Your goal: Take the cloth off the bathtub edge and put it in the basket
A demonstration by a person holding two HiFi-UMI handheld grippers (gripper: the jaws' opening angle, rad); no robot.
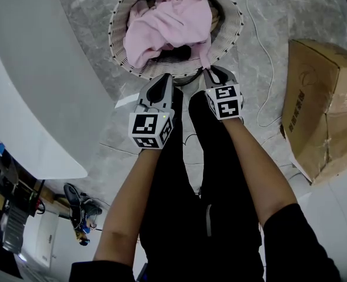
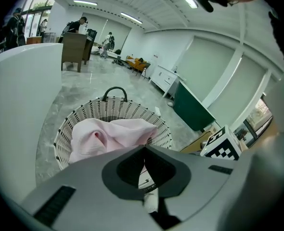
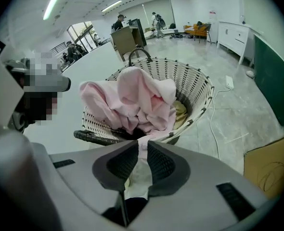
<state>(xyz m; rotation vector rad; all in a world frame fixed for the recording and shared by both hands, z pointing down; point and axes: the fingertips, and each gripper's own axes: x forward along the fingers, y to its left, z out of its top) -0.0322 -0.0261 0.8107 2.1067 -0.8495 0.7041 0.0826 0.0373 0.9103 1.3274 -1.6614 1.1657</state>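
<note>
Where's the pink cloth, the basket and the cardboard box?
pink cloth (image 1: 173, 25): head view, bunched middle.
basket (image 1: 117, 31): head view, left rim.
cardboard box (image 1: 320, 81): head view, top face.

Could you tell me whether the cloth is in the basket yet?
Mostly in: cloth lies heaped in basket, one corner trailing over its rim.

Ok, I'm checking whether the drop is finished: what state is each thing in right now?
basket: upright, holding laundry.
pink cloth: heaped in the basket, one corner hanging over the rim.
left gripper: shut, empty.
right gripper: shut on the pink cloth's hanging corner.
cardboard box: closed.
</note>
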